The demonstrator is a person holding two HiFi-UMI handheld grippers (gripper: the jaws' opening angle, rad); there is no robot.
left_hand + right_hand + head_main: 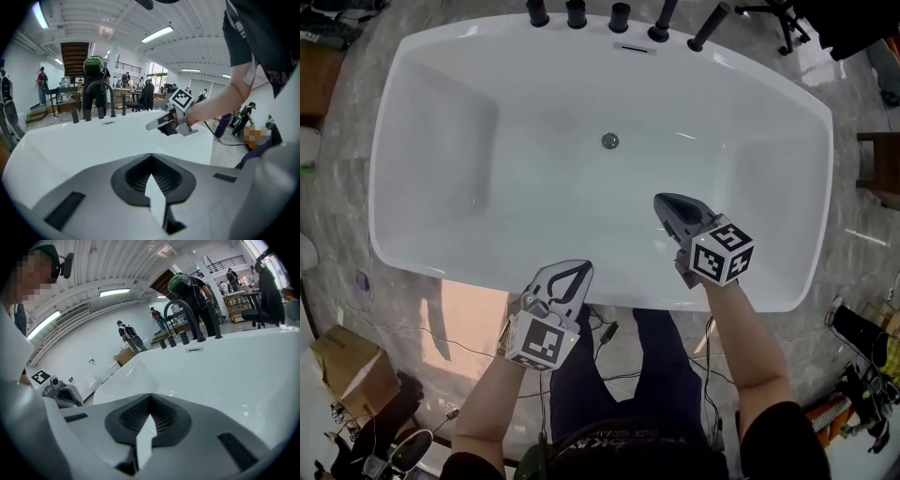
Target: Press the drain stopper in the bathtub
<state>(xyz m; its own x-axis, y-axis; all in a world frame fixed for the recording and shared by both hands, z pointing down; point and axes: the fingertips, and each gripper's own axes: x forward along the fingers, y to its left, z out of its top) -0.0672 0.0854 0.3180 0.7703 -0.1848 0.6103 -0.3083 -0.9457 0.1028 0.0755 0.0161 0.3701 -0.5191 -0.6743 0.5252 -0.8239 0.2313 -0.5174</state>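
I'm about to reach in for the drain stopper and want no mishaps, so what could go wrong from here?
The drain stopper is small and sits well beyond the right tool, so the shut tip may slide off it onto the glossy bathtub floor. If you lean in, the left tool, held at the near rim, could knock against it. Cables lie on the floor by your feet and could snag.

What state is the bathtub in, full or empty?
Empty: no water shows in the bathtub; its bare white floor surrounds the drain stopper.
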